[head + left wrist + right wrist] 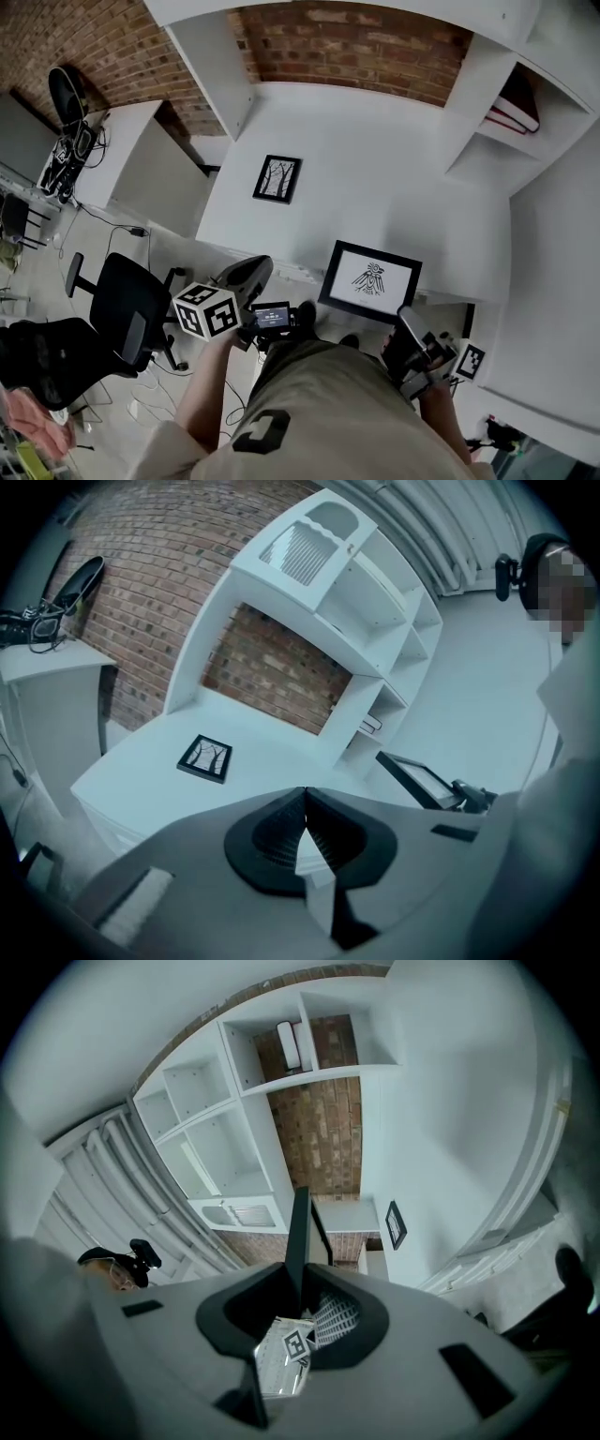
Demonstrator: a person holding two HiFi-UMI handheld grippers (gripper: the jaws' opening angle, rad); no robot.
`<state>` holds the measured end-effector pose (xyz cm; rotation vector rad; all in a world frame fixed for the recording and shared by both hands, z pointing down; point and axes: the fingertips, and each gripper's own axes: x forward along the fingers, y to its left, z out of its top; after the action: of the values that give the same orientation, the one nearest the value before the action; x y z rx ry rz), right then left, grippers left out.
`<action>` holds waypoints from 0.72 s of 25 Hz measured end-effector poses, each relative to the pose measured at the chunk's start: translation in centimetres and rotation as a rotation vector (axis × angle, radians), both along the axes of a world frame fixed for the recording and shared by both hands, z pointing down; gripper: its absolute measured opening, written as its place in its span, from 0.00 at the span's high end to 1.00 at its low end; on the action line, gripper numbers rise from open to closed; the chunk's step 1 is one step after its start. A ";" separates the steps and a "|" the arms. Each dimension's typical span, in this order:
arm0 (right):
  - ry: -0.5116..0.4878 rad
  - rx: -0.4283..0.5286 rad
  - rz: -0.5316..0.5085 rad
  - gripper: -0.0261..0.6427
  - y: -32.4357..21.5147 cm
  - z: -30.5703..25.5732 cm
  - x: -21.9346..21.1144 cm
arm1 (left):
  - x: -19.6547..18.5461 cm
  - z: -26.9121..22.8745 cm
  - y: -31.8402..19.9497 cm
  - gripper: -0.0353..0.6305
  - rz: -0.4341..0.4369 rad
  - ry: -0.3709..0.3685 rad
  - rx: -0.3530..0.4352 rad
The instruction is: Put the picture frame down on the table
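Where the right gripper clamps it, picture frame — edge-on, between jaws

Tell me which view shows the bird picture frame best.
Head view: the picture frame faces the camera, bird drawing plain. The left gripper view catches it slantwise; the right gripper view sees only its edge.

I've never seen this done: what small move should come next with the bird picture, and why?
Probably ease the picture frame forward over the table and lower it flat: the right gripper clamps its edge, and it hangs tilted at the table's near edge, not yet resting.
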<state>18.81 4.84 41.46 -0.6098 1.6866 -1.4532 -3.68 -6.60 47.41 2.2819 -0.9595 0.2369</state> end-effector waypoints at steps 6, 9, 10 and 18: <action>0.055 -0.005 0.003 0.86 -2.9 -0.2 -2.9 | -3.6 0.9 -2.9 0.94 -0.013 0.034 -0.005; 0.076 -0.011 -0.011 0.86 -4.2 -0.1 -4.6 | -4.1 1.5 -3.4 0.94 0.001 0.069 -0.024; 0.080 -0.010 -0.015 0.86 -4.6 -0.1 -5.1 | -4.1 1.7 -3.4 0.94 0.009 0.074 -0.030; 0.098 -0.015 -0.015 0.86 -7.2 -0.4 -7.4 | -5.1 1.7 -5.3 0.94 0.051 0.091 -0.041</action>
<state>11.37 -2.32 41.03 -0.6875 1.7602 -1.4686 -8.77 -11.93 49.13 2.2611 -0.8441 0.1709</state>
